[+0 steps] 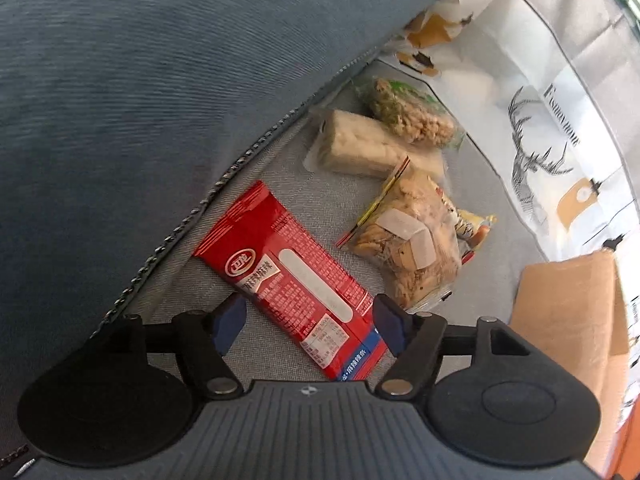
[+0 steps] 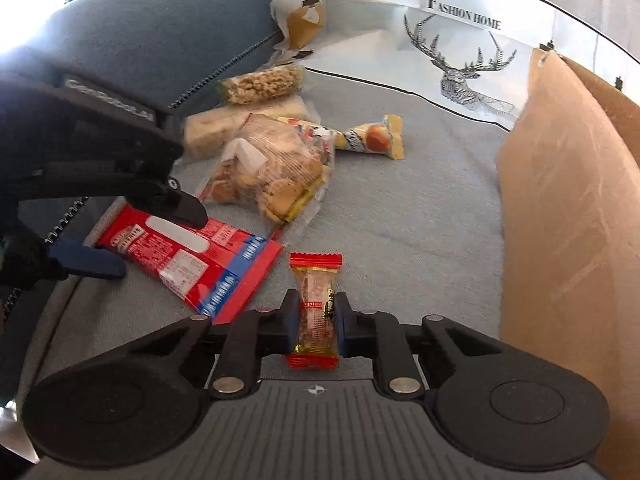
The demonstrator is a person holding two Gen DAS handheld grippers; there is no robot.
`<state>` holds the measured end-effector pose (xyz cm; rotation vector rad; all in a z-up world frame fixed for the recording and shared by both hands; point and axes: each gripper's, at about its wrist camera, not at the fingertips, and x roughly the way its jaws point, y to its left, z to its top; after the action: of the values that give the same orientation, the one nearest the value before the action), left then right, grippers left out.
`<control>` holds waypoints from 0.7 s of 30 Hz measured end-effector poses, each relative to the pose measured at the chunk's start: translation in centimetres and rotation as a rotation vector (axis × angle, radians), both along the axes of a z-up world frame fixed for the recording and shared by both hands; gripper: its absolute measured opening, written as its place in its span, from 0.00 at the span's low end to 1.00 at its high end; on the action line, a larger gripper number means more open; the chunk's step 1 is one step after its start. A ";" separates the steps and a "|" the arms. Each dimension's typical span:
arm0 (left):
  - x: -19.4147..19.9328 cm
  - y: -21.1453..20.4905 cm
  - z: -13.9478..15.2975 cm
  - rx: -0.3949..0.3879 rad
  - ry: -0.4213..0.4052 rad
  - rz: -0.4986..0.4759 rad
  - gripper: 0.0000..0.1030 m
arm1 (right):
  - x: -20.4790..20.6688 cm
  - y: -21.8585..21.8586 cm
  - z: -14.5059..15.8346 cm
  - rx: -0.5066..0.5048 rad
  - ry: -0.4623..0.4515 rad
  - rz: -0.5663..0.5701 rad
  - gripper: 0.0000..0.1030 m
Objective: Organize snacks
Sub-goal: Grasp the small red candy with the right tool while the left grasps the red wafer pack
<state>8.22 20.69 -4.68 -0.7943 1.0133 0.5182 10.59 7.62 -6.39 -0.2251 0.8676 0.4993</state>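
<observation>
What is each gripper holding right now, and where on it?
The right gripper pinches the small red-ended candy across its middle. The left gripper holds nothing, open around the red packet.

Left gripper [image 1: 310, 326] jaws spread wide over the red snack packet [image 1: 292, 280], pads clear of both edges. Packet flat on the grey sofa seat [image 1: 280, 196]. Beyond: clear biscuit bag [image 1: 412, 240], pale bar [image 1: 360, 146], puffed-rice bar [image 1: 408, 114]. Cardboard box [image 1: 568, 312] at right.

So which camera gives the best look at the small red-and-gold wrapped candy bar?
The right wrist view: the small red-and-gold wrapped candy bar lies centred, pinched by the right gripper. The left wrist view does not show it at all.
</observation>
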 end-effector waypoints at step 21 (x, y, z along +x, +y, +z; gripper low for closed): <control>4.8 -3.9 -0.6 0.369 0.163 -0.249 0.55 | 1.1 -2.8 0.8 0.082 0.059 -0.076 0.27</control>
<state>12.99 16.79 -5.27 -0.2964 1.1073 0.5394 11.73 4.82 -5.58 -0.1028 0.9078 0.4716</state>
